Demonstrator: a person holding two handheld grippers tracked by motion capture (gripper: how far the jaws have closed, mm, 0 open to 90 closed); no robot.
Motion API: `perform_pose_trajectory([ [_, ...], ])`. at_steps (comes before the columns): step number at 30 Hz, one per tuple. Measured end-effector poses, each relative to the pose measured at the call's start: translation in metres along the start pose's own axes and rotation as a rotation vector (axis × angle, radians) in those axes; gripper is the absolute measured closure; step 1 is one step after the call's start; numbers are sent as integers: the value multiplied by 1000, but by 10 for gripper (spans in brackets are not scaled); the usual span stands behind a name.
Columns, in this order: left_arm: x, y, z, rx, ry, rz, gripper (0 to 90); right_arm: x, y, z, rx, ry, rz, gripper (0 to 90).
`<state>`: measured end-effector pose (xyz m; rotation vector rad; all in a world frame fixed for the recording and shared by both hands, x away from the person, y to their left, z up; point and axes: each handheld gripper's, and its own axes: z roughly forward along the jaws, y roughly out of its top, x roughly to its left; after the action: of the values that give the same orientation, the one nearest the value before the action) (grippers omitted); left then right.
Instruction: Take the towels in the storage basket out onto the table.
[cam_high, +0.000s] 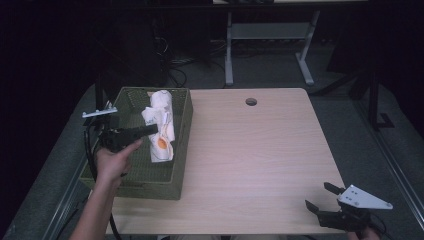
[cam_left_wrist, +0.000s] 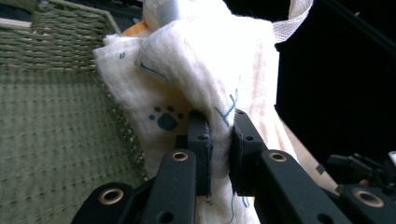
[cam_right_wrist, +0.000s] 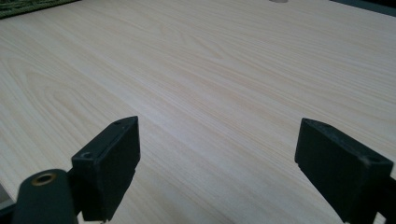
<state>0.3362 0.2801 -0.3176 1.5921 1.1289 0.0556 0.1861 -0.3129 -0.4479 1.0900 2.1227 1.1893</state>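
Two grippers in the high view, left gripper (cam_high: 150, 130) over the green woven basket (cam_high: 182, 145) pinching a white printed cloth (cam_high: 161, 125), right gripper (cam_high: 319, 196) spread at the table (cam_high: 250, 150) corner, left gripper view, jaws clamped on paw-print fabric, right gripper view, jaws wide above bare wood

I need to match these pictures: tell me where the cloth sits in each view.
High view: cloth at centre-left, over the basket.
Left gripper view: cloth at centre, pinched between the jaws.
Right gripper view: bare table.
Shared landmark: the green basket.
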Motion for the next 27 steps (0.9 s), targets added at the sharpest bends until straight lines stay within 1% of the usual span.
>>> perform_pose_trajectory([
  [2, -1, 1, 1, -3, -2, 2, 810, 0, 0, 0, 1, 0, 0, 138],
  [5, -8, 2, 7, 1, -22, 11, 810, 0, 0, 0, 4, -2, -3, 139],
  [6, -8, 2, 7, 1, -22, 11, 810, 0, 0, 0, 4, -2, -3, 139],
  [9, -14, 4, 14, 8, -51, 16, 810, 0, 1, -1, -2, -8, -6, 138],
  [10, -14, 4, 14, 8, -51, 16, 810, 0, 1, -1, -2, -8, -5, 138],
  [11, -17, 6, 17, 5, -53, 13, 810, 0, 1, -1, -3, -6, -5, 138],
  [14, -20, 6, 21, 13, -62, 24, 810, 0, 1, -1, -4, -2, 3, 139],
  [15, -24, 7, 25, 18, -67, 29, 810, 0, 1, -1, -5, 0, 0, 138],
  [16, -24, 7, 25, 18, -67, 29, 810, -1, 2, -1, -8, 1, -7, 138],
  [17, -26, 7, 30, 18, -79, 30, 810, 0, 2, 0, -8, 4, -5, 138],
  [19, -30, 8, 35, 21, -87, 31, 810, 0, 2, 0, -7, 5, -3, 138],
  [21, -34, 9, 40, 30, -93, 42, 810, 0, 3, 0, -11, 7, -11, 139],
  [22, -34, 9, 40, 30, -93, 42, 809, 0, 3, 0, -11, 7, -11, 139],
  [24, -41, 9, 47, 43, -105, 53, 810, 1, 3, 0, -13, 7, -6, 139],
  [27, -46, 7, 53, 55, -120, 66, 809, 1, 4, 0, -15, 11, -6, 138],
])
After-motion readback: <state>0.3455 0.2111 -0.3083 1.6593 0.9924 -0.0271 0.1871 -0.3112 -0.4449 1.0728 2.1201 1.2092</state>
